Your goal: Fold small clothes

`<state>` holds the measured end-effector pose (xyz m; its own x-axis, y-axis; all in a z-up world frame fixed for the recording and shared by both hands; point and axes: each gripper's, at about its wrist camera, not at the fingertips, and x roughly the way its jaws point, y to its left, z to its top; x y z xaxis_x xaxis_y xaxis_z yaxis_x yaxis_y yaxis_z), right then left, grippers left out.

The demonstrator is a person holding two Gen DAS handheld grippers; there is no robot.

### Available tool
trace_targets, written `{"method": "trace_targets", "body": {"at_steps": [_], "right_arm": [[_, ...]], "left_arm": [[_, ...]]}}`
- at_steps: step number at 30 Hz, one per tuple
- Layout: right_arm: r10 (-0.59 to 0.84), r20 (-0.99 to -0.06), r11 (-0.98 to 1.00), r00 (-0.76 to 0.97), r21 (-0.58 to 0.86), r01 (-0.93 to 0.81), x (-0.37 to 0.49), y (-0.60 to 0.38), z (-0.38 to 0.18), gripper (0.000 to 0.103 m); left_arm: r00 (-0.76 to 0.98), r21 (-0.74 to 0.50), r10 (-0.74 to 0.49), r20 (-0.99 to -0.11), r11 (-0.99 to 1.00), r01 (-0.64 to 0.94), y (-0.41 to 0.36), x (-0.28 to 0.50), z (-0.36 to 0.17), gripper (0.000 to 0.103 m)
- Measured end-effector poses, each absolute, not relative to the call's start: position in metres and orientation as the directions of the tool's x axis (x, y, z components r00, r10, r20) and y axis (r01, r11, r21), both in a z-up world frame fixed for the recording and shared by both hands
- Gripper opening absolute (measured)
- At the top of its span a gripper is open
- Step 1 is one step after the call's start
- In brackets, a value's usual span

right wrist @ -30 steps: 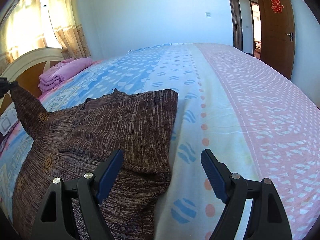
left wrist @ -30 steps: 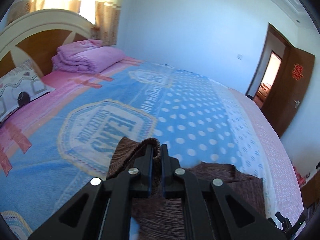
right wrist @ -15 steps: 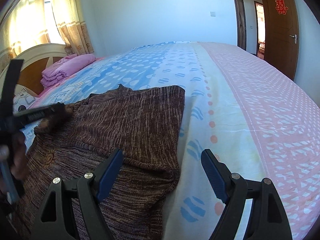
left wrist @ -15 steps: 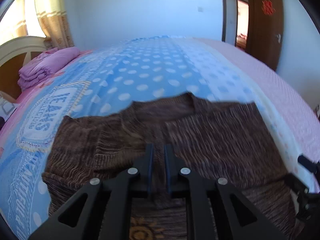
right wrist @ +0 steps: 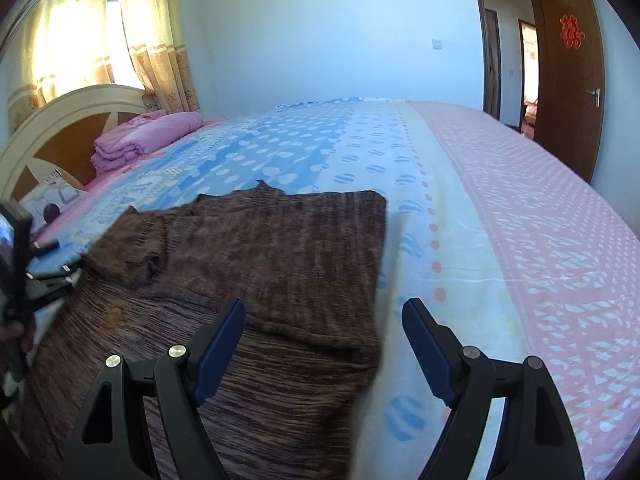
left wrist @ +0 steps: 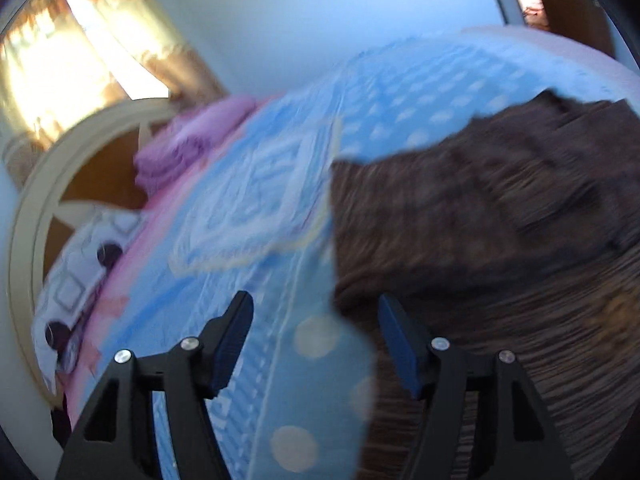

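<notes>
A brown knitted sweater (right wrist: 256,272) lies flat on the bed, with both sleeves folded in over its body. In the blurred left wrist view it (left wrist: 500,240) fills the right side. My left gripper (left wrist: 316,340) is open and empty, over the sweater's left edge and the blue bedspread. It shows at the left edge of the right wrist view (right wrist: 44,276). My right gripper (right wrist: 324,344) is open and empty, low over the sweater's right edge.
The bedspread (right wrist: 460,216) is blue with dots on the left and pink on the right. A folded pink quilt (right wrist: 144,140) and a patterned pillow (right wrist: 52,200) lie by the headboard (right wrist: 60,120). A brown door (right wrist: 568,80) stands open at the right.
My left gripper carried the left sleeve over the sweater's body, let it go, opened and swung back left. My right gripper stayed open and nearly still.
</notes>
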<state>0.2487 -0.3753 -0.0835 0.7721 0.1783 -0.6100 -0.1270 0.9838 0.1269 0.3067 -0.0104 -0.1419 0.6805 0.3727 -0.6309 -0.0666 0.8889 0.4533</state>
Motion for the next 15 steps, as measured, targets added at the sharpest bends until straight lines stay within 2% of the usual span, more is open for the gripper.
{"method": "trace_targets", "body": {"at_steps": [3, 6, 7, 11, 15], "right_arm": [[0.237, -0.635, 0.971, 0.735, 0.143, -0.19, 0.259, -0.348, -0.074, 0.081], [0.303, -0.676, 0.948, 0.672, 0.142, -0.285, 0.28, -0.304, -0.064, 0.079], [0.305, -0.688, 0.943, 0.659, 0.123, -0.309, 0.286, -0.288, -0.062, 0.075], [0.278, -0.732, 0.924, 0.621, 0.028, -0.381, 0.314, -0.229, -0.061, 0.074], [0.251, -0.781, 0.893, 0.571, -0.041, -0.449, 0.336, -0.174, -0.081, 0.069]], "left_arm": [[0.68, 0.43, 0.375, -0.63, 0.898, -0.096, 0.006, 0.311, -0.142, 0.08], [0.682, 0.434, 0.384, -0.622, 0.894, -0.108, 0.005, 0.312, -0.141, 0.081], [0.682, 0.437, 0.387, -0.62, 0.893, -0.109, 0.004, 0.312, -0.142, 0.081], [0.657, 0.45, 0.447, -0.607, 0.875, -0.179, 0.017, 0.313, -0.15, 0.087], [0.637, 0.36, 0.392, -0.664, 0.914, -0.188, 0.035, 0.315, -0.153, 0.088]]}}
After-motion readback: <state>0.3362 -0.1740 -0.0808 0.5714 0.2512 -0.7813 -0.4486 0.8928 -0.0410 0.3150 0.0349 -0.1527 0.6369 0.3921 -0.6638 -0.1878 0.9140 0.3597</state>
